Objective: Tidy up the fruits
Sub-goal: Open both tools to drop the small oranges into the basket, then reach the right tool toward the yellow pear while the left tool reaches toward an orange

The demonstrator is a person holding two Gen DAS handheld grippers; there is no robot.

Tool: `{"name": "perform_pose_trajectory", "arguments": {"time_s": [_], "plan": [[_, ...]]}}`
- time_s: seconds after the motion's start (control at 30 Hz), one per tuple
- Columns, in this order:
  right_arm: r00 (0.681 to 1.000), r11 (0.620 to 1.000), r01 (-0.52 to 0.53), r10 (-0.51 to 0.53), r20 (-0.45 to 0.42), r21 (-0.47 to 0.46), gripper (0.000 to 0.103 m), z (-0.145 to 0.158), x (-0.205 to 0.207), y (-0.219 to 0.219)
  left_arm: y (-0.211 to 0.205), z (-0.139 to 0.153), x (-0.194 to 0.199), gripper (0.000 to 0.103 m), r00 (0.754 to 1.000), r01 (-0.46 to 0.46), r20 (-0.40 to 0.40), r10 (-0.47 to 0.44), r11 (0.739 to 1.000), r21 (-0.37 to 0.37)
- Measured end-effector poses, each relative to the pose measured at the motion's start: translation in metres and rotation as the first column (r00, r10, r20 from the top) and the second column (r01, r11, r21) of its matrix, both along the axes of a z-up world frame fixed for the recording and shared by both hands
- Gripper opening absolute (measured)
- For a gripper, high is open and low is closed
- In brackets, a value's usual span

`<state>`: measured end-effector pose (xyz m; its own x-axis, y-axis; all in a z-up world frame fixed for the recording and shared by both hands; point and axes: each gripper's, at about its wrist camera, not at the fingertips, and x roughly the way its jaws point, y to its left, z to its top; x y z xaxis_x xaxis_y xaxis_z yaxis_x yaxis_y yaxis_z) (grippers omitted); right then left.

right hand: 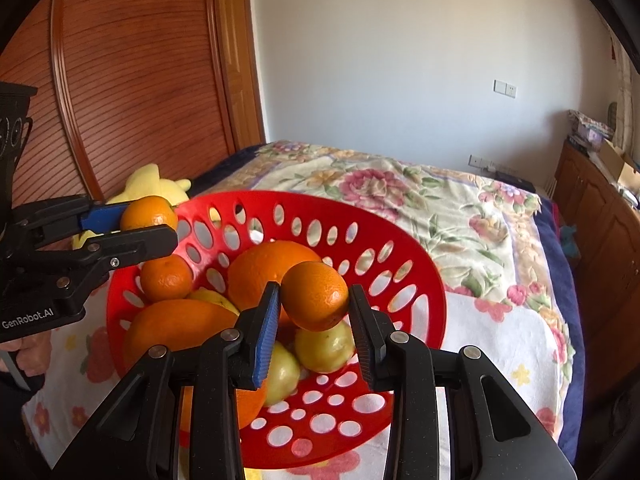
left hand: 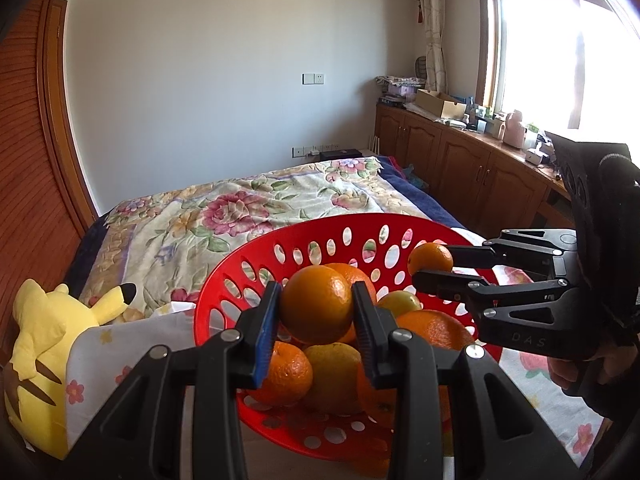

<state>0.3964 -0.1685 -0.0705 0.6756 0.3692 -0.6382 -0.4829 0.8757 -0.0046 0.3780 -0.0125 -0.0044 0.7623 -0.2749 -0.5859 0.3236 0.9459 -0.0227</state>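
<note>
A red perforated basket [left hand: 248,264] [right hand: 404,252] sits on the bed and holds several oranges and yellow-green fruits. My left gripper [left hand: 316,312] is shut on an orange [left hand: 316,304] above the basket's left side; it also shows in the right wrist view [right hand: 150,224] with that orange [right hand: 149,212]. My right gripper [right hand: 314,300] is shut on a smaller orange [right hand: 316,296] above the basket's right side; it shows in the left wrist view [left hand: 434,266] with its orange [left hand: 430,258]. A large orange [right hand: 260,272] and pale fruits [right hand: 324,346] lie below.
The basket rests on a floral cloth [right hand: 516,344] over a flowered bedspread [left hand: 240,208]. A yellow plush toy [left hand: 40,332] lies left of the basket. A wooden wardrobe [right hand: 132,80] stands on the left, cabinets [left hand: 460,160] with clutter under the window on the right.
</note>
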Motion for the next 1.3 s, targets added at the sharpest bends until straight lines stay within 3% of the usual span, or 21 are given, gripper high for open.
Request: {"name": "perform_pose_trajectory", "arguments": {"time_s": [0.3,0.57,0.93,1.3], "plan": [[0.999,1.000,0.029,-0.029,-0.014,0.009,0.041,-0.007,0.002,-0.010,-0.002,-0.011,0.000,0.035,1.000,-0.010,-0.010,0.010,1.000,0.011],[0.997,0.996,0.081,-0.081,0.014,0.042,0.044,-0.004,-0.024,-0.026,-0.004,-0.011,-0.011,0.046,1.000,-0.003,0.012,0.003,1.000,0.006],[0.990,0.991,0.113,-0.118,0.074,0.068,0.045,0.016,-0.074,-0.031,0.018,0.000,-0.053,0.047,0.998,-0.009,0.056,0.013,0.997,-0.073],[0.991,0.991,0.118,-0.121,0.064,0.055,0.047,0.012,-0.108,-0.021,0.032,0.001,-0.095,0.050,0.999,-0.006,0.054,0.009,0.998,-0.060]]}}
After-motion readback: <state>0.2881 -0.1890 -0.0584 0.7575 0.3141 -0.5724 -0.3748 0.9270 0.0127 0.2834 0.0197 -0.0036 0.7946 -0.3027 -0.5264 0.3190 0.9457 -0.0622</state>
